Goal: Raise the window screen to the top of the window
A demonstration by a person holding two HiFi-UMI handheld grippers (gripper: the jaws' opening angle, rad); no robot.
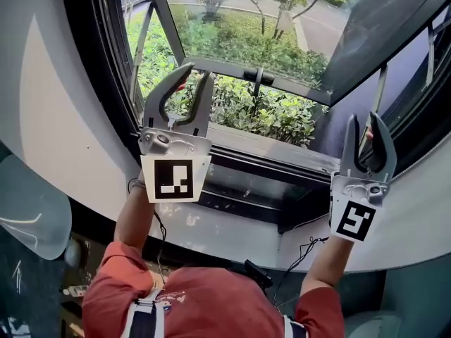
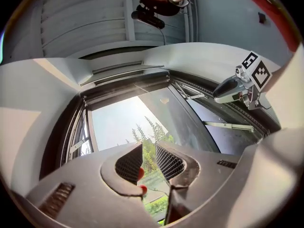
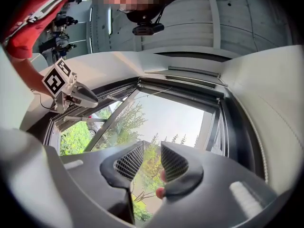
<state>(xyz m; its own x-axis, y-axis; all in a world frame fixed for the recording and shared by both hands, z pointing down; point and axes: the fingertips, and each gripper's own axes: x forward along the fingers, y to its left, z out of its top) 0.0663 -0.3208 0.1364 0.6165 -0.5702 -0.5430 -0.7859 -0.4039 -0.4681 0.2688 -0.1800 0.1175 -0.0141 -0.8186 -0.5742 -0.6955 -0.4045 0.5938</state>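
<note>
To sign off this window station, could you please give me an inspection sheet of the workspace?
Surface: white window ledge.
Job's things: window sash swung open outward; window screen not made out across the opening.
Clutter: nothing seen.
Grippers: left hand-held gripper and right hand-held gripper held up before the window, jaws apart, nothing between them.
Cables: black cable trails over the ledge by the right arm.
Surroundings: green shrubs outside.
</note>
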